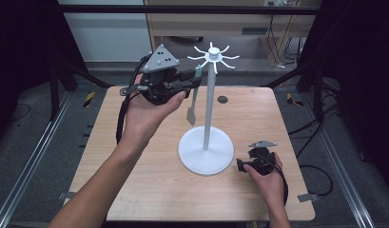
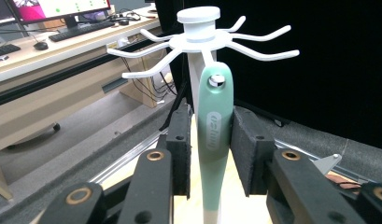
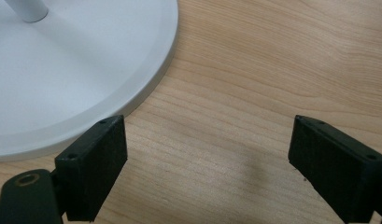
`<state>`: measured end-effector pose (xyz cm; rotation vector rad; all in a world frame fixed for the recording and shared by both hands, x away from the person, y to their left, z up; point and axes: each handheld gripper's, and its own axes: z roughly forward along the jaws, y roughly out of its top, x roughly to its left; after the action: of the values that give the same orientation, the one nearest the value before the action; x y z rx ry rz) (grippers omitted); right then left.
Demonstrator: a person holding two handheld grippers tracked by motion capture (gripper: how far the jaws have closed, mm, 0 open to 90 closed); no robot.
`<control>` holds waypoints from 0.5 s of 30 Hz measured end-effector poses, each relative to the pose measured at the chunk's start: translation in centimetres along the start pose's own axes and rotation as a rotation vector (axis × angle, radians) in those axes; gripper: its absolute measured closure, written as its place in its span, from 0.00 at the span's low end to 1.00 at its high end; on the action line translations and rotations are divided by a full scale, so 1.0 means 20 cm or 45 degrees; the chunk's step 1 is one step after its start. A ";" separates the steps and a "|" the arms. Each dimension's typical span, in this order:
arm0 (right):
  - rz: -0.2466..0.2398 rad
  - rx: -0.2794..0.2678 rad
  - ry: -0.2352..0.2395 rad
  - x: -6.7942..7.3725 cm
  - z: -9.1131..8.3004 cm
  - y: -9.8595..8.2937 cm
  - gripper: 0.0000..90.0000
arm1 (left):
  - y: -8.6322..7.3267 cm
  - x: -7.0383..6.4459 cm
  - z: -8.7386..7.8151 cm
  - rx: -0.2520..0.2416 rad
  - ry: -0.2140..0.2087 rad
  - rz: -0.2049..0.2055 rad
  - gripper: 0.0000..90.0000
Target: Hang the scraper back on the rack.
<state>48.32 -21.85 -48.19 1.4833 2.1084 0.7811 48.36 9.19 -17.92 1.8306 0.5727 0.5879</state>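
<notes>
Your left hand (image 1: pixel 144 111) held the left tongs (image 1: pixel 194 80) raised above the far left part of the desk (image 1: pixel 135 185), pointing toward the white stand (image 1: pixel 207 114). In the left gripper view, the tongs (image 2: pixel 211 149) sat loosely on either side of a mint-green spatula (image 2: pixel 214 140), with a little daylight between the pads (image 2: pixel 180 149) and its handle, so you had no firm hold on it. The spatula hung upright beside the stand's pole, its hole up by one of the white hooks (image 2: pixel 205 55); I could not tell whether it was fully seated there. Its pale blade (image 1: pixel 191 115) dangled above the desk. Farther right, the stand's round base (image 1: pixel 205 153) rested on the desk. Your right hand (image 1: pixel 268 178) kept the right tongs (image 3: pixel 207 163) low, just beside that base, spread wide and gripping nothing
</notes>
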 end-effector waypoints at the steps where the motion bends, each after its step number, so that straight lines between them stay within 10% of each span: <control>1: -0.001 0.001 0.001 0.00 0.00 0.00 0.13 | 0.00 0.00 0.00 0.000 0.001 -0.001 0.75; 15: 0.000 0.002 0.002 0.00 0.00 0.00 0.13 | -0.01 0.00 -0.03 -0.032 0.040 0.001 0.64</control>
<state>48.32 -21.81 -48.20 1.4843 2.1105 0.7806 47.98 9.78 -17.92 1.8005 0.5831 0.6229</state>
